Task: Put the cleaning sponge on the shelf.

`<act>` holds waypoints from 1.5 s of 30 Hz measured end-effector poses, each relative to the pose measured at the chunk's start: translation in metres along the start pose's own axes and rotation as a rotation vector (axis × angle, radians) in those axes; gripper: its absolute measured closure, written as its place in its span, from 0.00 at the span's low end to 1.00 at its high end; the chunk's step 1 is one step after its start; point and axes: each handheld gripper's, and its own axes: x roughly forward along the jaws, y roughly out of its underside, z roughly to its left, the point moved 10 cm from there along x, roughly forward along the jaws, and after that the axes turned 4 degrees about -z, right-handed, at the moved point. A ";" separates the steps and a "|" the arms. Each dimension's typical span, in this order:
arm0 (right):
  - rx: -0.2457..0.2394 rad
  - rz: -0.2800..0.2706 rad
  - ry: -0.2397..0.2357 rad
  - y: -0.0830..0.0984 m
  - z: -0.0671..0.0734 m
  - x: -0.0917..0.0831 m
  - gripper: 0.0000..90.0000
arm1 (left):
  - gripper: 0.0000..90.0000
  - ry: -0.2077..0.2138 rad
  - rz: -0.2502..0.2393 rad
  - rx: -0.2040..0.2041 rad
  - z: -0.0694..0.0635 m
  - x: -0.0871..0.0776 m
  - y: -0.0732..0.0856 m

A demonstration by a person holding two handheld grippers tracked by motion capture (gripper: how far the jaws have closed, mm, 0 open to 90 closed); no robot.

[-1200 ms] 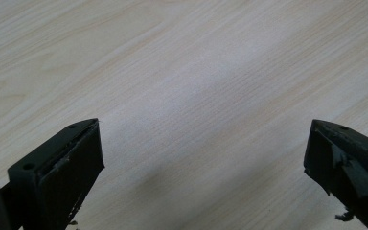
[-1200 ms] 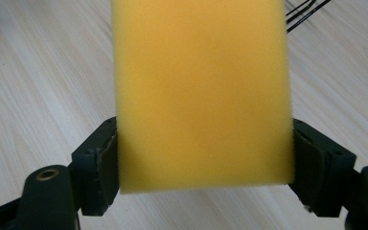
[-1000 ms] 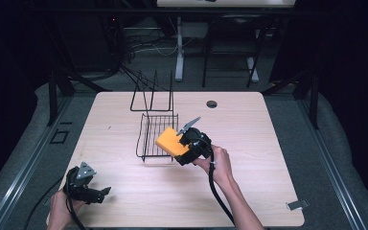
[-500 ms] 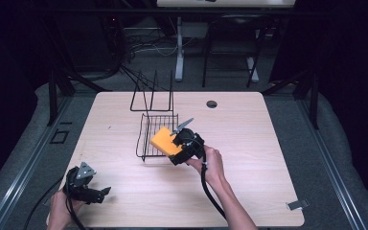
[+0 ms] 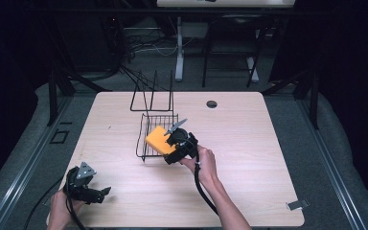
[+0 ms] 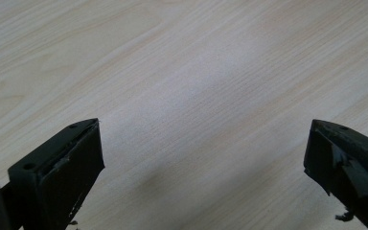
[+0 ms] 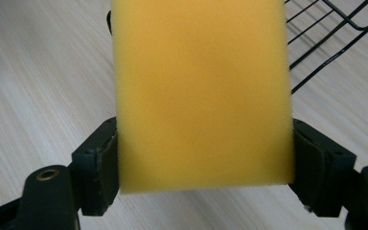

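Right claw (image 5: pixel 165 143) grasping yellow sponge (image 5: pixel 159 140) over wire rack (image 5: pixel 146 125), centre of the high view.

Sponge sits clamped between both jaws in the right gripper view (image 7: pixel 201 91), squeezed at its sides, rack wires in that frame's upper right. High view: sponge hangs above the rack's flat basket part, right hand (image 5: pixel 202 163) just lower right of it. Left claw (image 5: pixel 106 191) at lower left of frame, low over the bare desk (image 5: pixel 249 143), jaws spread wide, nothing between them; left gripper view has wood grain between the jaws.
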 end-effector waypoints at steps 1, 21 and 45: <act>0.004 -0.004 -0.001 -0.001 0.001 0.001 0.25 | 0.00 0.002 0.002 -0.002 0.000 0.000 0.000; 0.013 0.002 0.033 -0.004 -0.007 0.017 0.25 | 0.00 0.006 0.005 0.003 0.000 -0.001 0.000; 0.032 0.008 0.069 -0.017 -0.009 0.042 0.25 | 0.00 0.014 0.006 0.006 -0.001 0.000 0.000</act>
